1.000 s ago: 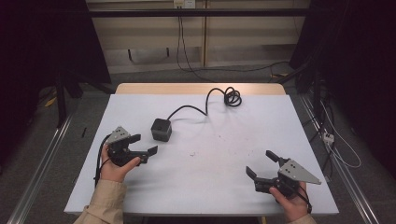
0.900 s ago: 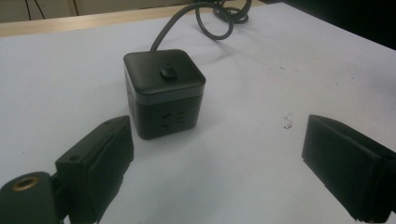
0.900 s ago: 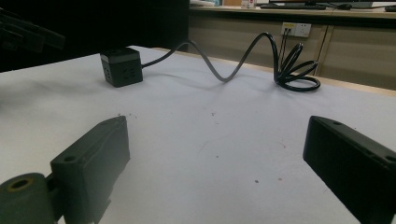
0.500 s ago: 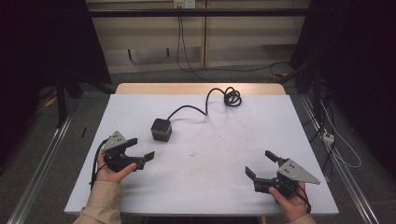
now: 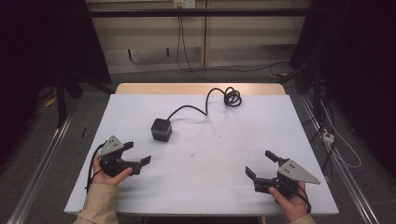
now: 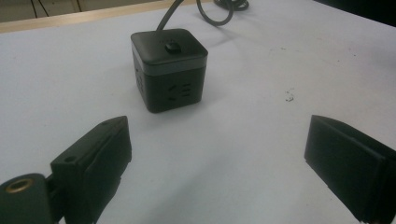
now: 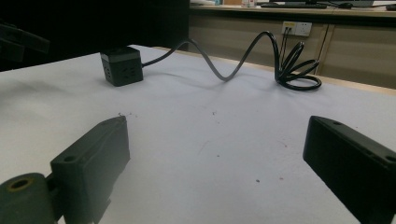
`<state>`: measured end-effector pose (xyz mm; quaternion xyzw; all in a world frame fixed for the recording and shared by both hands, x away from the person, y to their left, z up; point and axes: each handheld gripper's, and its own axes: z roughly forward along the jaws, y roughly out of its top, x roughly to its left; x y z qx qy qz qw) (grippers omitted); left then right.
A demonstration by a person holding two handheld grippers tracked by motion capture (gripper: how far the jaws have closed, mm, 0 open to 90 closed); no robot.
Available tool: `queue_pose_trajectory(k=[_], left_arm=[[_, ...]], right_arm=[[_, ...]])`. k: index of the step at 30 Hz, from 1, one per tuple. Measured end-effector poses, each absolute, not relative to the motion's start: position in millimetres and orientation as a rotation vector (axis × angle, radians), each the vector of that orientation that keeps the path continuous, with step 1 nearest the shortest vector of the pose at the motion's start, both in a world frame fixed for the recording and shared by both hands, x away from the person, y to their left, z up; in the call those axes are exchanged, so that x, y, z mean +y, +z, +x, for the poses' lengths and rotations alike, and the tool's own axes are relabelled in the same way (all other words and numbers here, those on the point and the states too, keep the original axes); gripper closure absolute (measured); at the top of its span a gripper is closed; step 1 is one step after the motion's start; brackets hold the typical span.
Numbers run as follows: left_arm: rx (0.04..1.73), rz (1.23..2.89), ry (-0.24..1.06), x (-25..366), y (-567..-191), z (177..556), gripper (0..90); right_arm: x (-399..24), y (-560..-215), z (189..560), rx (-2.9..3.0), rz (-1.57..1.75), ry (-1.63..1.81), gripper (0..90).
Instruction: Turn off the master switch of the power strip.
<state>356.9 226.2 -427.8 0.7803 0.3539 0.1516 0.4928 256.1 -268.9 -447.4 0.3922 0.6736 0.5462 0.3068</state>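
A black cube power socket (image 5: 161, 129) stands upright on the white table (image 5: 210, 186), left of centre. Its black cable (image 5: 189, 109) runs back to a coil (image 5: 232, 97) near the far edge. My left gripper (image 5: 137, 153) is open and empty at the front left, a short way in front of the cube. In the left gripper view the cube (image 6: 169, 70) sits ahead of the spread jaws of that gripper (image 6: 215, 158). My right gripper (image 5: 260, 163) is open and empty at the front right. From it the cube (image 7: 122, 65) and coil (image 7: 299, 70) appear far off.
The wooden far edge of the table (image 5: 196, 88) shows behind the white surface. Metal rails (image 5: 42, 163) run along the floor on the left, and loose cables (image 5: 336, 144) lie on the floor at the right. A wall socket (image 7: 300, 29) is at the back.
My left gripper has drawn back toward the person and away from the cube, its jaws turning more to the right. The right gripper and the cube have stayed put.
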Motion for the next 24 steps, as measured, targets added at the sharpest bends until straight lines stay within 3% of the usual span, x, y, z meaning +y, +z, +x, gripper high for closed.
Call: queue_pose_trajectory(k=[24], left_arm=[[0.849,1.936,0.402,232.0,-436.3,350.0,6.4]], right_arm=[[-268.3,-447.6,256.4,1.787,1.038,1.444,6.7]])
